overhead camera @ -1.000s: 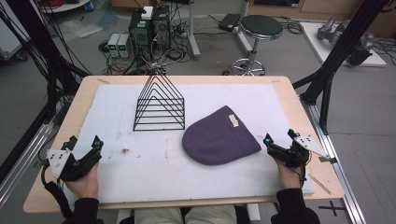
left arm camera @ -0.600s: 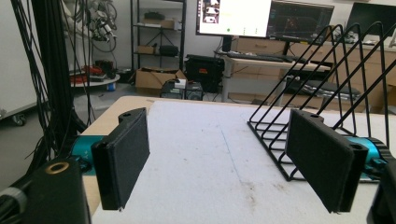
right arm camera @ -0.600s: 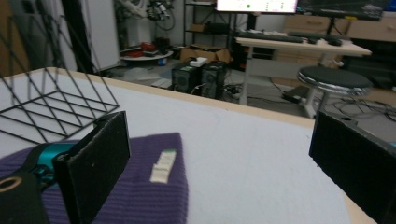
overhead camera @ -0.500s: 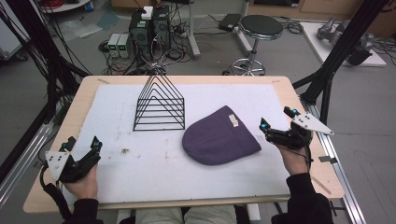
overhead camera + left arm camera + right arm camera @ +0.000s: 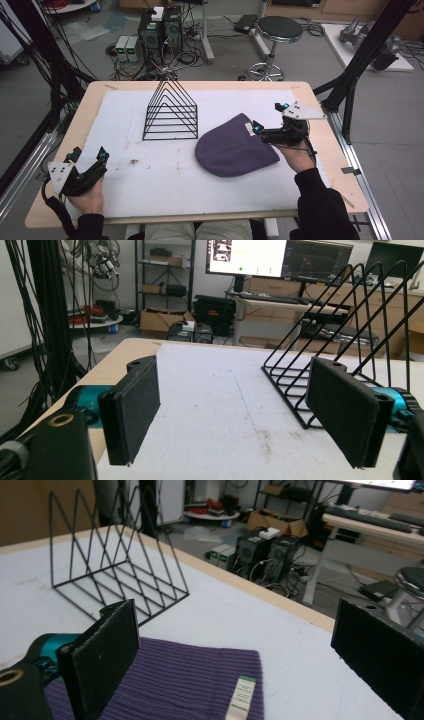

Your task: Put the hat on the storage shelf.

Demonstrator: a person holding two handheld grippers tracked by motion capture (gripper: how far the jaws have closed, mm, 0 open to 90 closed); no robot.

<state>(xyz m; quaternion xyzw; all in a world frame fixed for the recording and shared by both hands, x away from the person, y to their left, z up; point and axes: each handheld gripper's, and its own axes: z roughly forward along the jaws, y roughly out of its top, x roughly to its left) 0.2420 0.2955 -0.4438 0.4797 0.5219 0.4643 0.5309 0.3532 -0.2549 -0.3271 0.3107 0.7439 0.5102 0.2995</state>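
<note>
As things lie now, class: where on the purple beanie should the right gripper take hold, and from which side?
Grip the beanie at its cuff edge beside the label, probably coming from its right, where the open right gripper hovers. It lies flat and limp, so only an edge can pass between the jaws; one would need to slide beneath.

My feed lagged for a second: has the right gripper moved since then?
Yes. The right gripper has gone forward and inward, from the table's right edge to the purple beanie's upper right corner, jaws open. The beanie lies where it was.
</note>
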